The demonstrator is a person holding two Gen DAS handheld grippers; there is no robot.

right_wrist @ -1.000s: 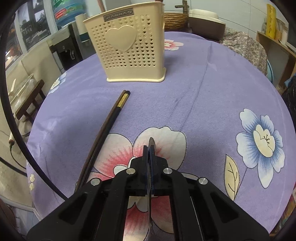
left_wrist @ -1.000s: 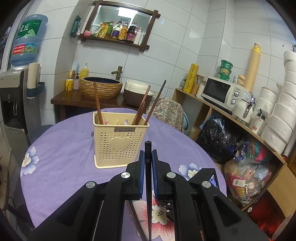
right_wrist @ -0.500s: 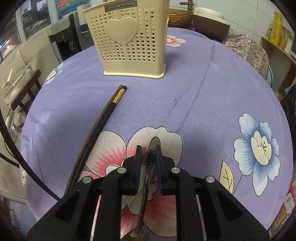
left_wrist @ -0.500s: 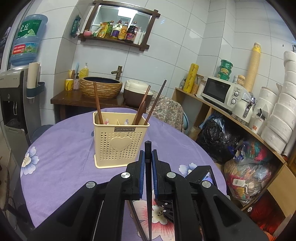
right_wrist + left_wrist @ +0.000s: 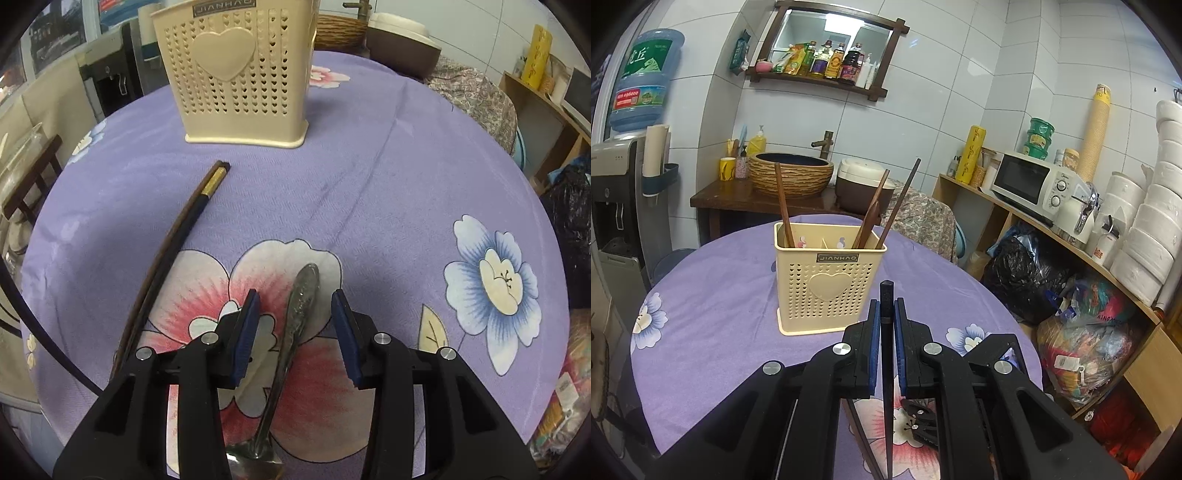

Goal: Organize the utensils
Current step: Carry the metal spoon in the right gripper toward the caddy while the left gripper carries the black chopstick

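A cream perforated utensil holder with a heart on its front stands on the purple flowered tablecloth, with three brown chopsticks leaning in it. My left gripper is shut on a dark chopstick, its end poking up past the pads, in front of the holder. In the right wrist view the holder is at the far side. A metal spoon lies on the cloth between the fingers of my right gripper, whose jaws are opening; the pads stand clear of it. A pair of dark chopsticks lies to the left.
Right of the table a wooden shelf holds a microwave, stacked white bowls and bags. Behind the table are a basin, a rice cooker and a water dispenser at left.
My right gripper has opened and let go of the spoon, which now lies flat on the cloth between the fingers. The left gripper and its chopstick have not moved.
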